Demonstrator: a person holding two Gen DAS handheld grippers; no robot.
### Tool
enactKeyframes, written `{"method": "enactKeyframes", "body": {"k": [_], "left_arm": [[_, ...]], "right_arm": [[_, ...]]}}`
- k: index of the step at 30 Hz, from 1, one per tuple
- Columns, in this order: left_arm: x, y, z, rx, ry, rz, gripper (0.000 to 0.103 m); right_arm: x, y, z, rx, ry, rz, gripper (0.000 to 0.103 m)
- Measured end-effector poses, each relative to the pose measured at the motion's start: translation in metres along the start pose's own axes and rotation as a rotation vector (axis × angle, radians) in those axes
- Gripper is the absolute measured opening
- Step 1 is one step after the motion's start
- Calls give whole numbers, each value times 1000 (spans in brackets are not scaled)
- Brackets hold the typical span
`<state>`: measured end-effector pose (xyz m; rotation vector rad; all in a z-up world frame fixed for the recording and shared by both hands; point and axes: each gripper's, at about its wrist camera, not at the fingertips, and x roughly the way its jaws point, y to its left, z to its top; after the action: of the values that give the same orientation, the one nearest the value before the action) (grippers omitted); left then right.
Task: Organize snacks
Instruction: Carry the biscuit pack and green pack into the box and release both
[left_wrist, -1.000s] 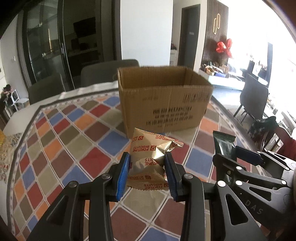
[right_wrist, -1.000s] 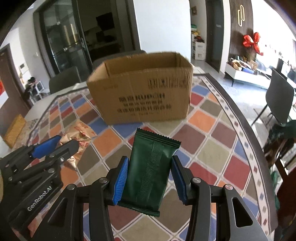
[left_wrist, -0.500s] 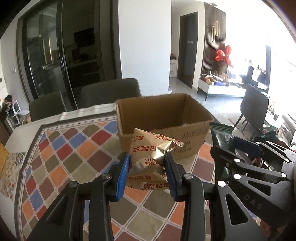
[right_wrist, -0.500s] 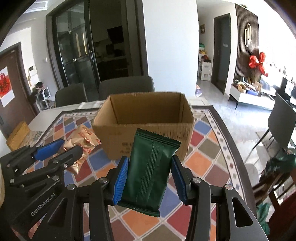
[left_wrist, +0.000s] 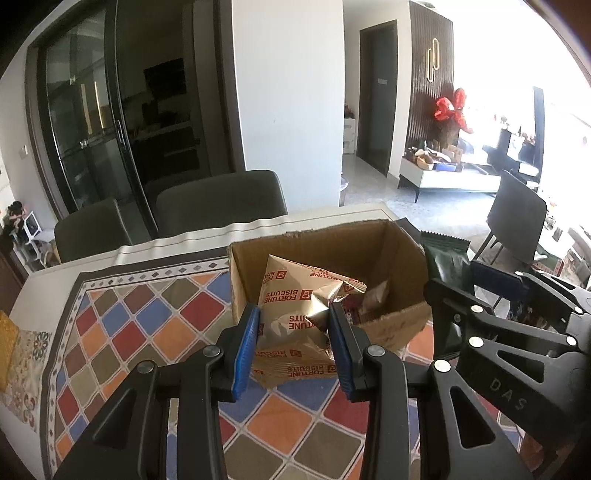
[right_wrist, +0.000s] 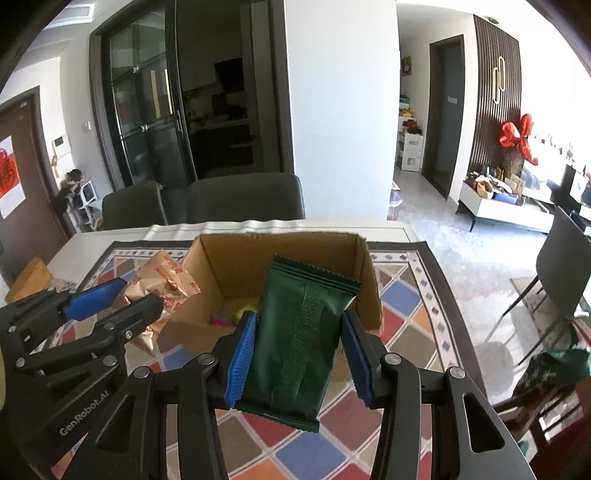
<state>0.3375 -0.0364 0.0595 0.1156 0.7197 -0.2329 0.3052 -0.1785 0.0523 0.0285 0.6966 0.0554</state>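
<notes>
Two grippers, each with blue pads and each clamped on one snack, are held above a table (left_wrist: 92, 254) covered by a cloth of coloured diamonds (left_wrist: 155, 325). Item one: left gripper (left_wrist: 293, 336), fingers (left_wrist: 245, 350) pressed against both sides of a crumpled gold packet (left_wrist: 295, 314) printed "FORTUNE BISCUITS" in red; the packet stands upright between the pads, its top edge overlapping the near left wall of the box as seen from the left wrist. Item two: right gripper (right_wrist: 299, 352), fingers (right_wrist: 240, 358) closed on a dark green wrapper (right_wrist: 299, 332) with a ribbed seam down its middle and serrated ends, held upright in front of the open box. Item three: open cardboard box (right_wrist: 207, 258), brown, flaps absent or folded, standing on the cloth; inside it a few small items show, one yellow-green, one pink (right_wrist: 221, 318), others brownish, too small to identify. Each gripper appears at the edge of the other's view, side by side and near one another. Surroundings: two dark grey chairs (left_wrist: 218, 199) at the far side of the table, a black-framed glass door (left_wrist: 85, 125) behind them, a white pillar (left_wrist: 284, 92), a red bow (left_wrist: 450, 109) on a slatted dark wall, a yellow patterned cloth (left_wrist: 14, 354) at the table's left edge.
</notes>
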Motion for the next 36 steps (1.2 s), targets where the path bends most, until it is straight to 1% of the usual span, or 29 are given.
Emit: {"method": "enactKeyframes", "body": {"k": [4,11,19,21,23,25,26,28,30,33,36], "left_arm": [[15,1,11,-7,23,-16,37],[43,6,26,-31,71,-37,37],[82,13,36,-62,180,-62,38],[90,14,37,-68,202,-58,39],[94,14,38,-72,214,-50,45],[92,16,36,-73,211,-37,51],[91,17,36,-74,207,-29,52],[87,18,35,-76,198,-14,52],[82,18,34,-76,191,2,54],[70,18,32,-73,170,19,55],[54,16,28,-69,146,32,56]], "right_arm": [[8,0,14,-18,-5,-1,48],[29,-1,34,-52,20,4,48],[66,-7,46,-49,123,44,48],[77,-9,49,-43,159,47,48],[85,-10,50,-45,183,48,48],[90,-11,50,-44,191,38,49],[90,-12,50,-46,192,26,49],[91,-13,49,-46,190,18,53],[90,-14,48,-41,196,15,53],[85,-16,44,-40,193,-1,57],[74,-16,41,-30,184,0,57]]}}
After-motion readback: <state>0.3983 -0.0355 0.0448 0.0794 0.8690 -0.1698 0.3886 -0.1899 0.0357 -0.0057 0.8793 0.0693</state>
